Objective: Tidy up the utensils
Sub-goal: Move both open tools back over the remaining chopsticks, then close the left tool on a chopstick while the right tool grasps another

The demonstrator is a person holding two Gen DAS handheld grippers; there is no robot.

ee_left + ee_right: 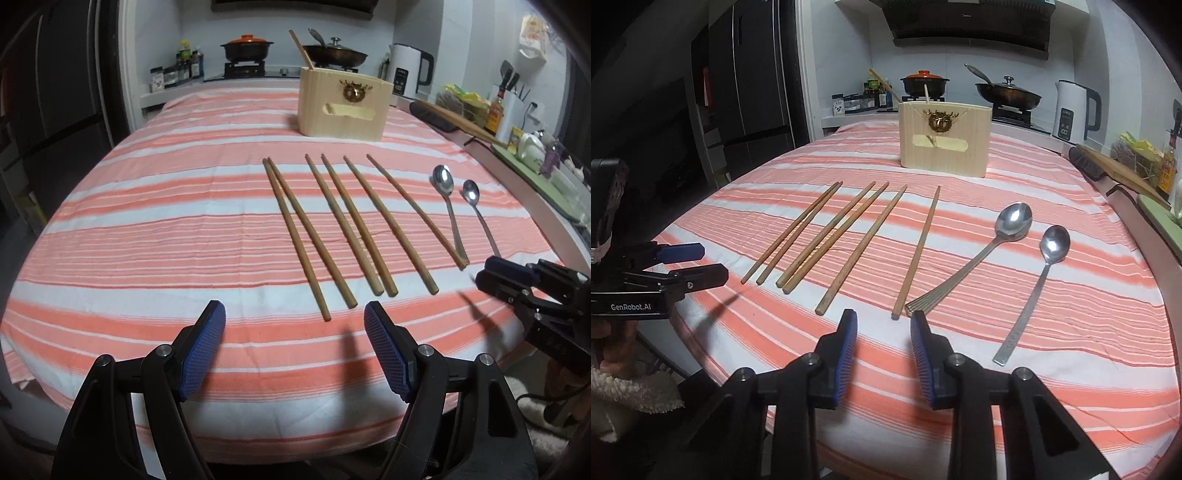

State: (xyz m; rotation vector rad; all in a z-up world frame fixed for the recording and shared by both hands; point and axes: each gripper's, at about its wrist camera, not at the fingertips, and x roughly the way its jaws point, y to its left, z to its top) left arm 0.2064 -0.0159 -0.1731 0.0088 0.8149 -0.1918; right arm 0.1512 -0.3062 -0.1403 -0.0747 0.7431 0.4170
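Several wooden chopsticks (pixel 332 229) lie side by side on the striped cloth, with a large spoon (pixel 1001 236) and a small spoon (pixel 1039 280) to their right. Behind them stands a wooden utensil holder (pixel 945 140) with one chopstick upright in it. My left gripper (pixel 294 314) is open wide just short of the leftmost chopsticks' near ends. My right gripper (pixel 883 317) is open with a narrow gap. The near end of the rightmost chopstick (pixel 916 251) shows just beyond that gap, and the large spoon's handle tip lies beside the right finger. No pad presses on anything.
The pink and white striped cloth (pixel 147 240) covers the table. A counter along the right edge carries a cutting board (pixel 1123 170), bottles and a white kettle (pixel 1075 110). Pots sit on the stove behind the holder. A sleeve and hand show at the left of the right wrist view.
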